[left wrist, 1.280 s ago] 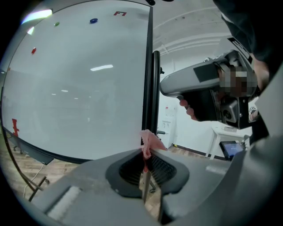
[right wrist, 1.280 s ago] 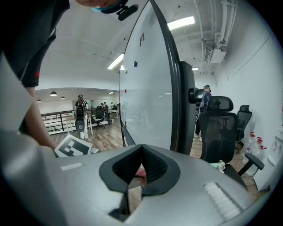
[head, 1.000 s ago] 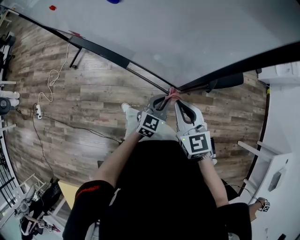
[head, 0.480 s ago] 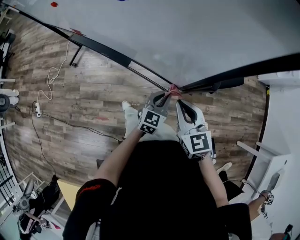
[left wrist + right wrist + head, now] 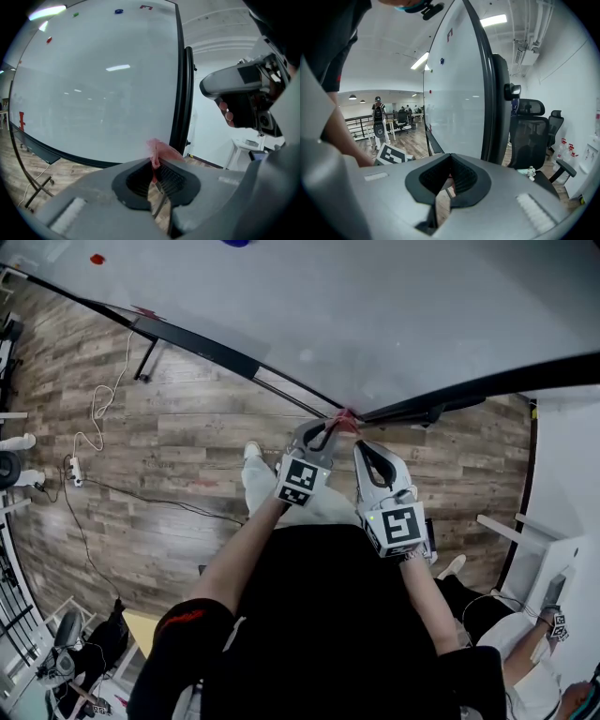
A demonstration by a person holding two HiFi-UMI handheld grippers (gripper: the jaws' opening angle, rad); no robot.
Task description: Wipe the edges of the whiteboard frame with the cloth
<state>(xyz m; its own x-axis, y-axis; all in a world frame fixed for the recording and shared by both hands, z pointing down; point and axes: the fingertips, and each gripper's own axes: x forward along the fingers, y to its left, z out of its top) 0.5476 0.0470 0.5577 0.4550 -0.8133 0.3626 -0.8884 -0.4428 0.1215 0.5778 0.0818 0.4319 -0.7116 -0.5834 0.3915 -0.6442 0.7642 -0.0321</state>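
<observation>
The whiteboard (image 5: pixel 375 306) has a black frame (image 5: pixel 234 357), and its lower corner lies just ahead of both grippers. My left gripper (image 5: pixel 330 430) is shut on a pink cloth (image 5: pixel 346 417) and holds it against that corner. In the left gripper view the cloth (image 5: pixel 158 150) sticks up from the shut jaws (image 5: pixel 154 163), beside the frame's upright edge (image 5: pixel 181 93). My right gripper (image 5: pixel 362 450) hovers close to the right of the left one, a little short of the frame. Its jaws (image 5: pixel 450 158) are shut with nothing visible between them, and the frame edge (image 5: pixel 490 93) stands ahead.
Wood floor lies below, with a white cable and power strip (image 5: pixel 77 465) at left. The board's stand foot (image 5: pixel 145 360) is near there. A black office chair (image 5: pixel 530 136) sits behind the board, and a white desk (image 5: pixel 562 521) is at right. Another person (image 5: pixel 525 652) is at lower right.
The left gripper keeps the cloth at the frame corner, and both grippers have barely shifted. The head view has drifted slightly, and the person at lower right has moved.
</observation>
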